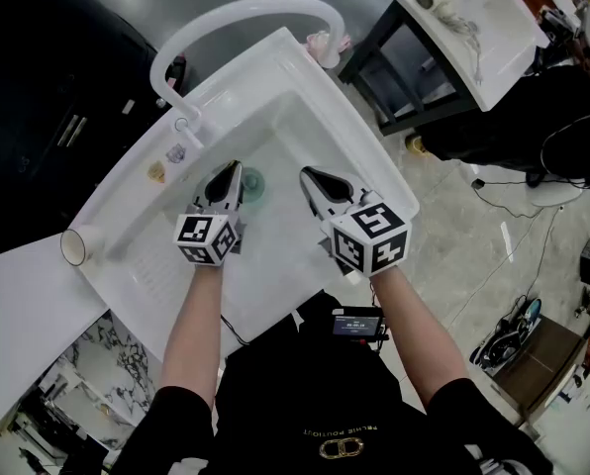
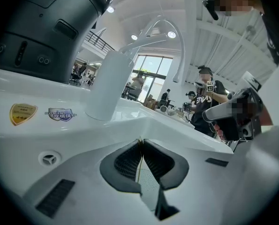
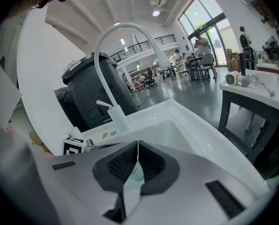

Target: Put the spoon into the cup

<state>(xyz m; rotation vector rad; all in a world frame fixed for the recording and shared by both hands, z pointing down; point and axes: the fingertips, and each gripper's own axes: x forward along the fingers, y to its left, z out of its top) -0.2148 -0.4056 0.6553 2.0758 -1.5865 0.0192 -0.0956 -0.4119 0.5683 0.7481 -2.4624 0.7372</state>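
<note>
Both grippers hover over the white sink [image 1: 364,146], inside its basin. My left gripper [image 1: 228,169] is shut; in the left gripper view [image 2: 140,142] its pads meet, with only a thin yellowish line in the seam, and I cannot tell what that line is. My right gripper [image 1: 307,174] is also shut [image 3: 138,144], with nothing held. A white cup [image 1: 77,245] stands on the sink's left rim, away from both grippers. A round green thing [image 1: 251,182] lies on the basin floor between the grippers' tips. No spoon shows plainly in any view.
An arched white faucet [image 1: 245,18] rises at the sink's back rim, with two stickers [image 1: 166,163] beside it. A large black bin [image 1: 48,97] stands to the left. A dark table with a white top [image 1: 473,28] stands to the right. Something pink [image 1: 327,43] sits on the far rim.
</note>
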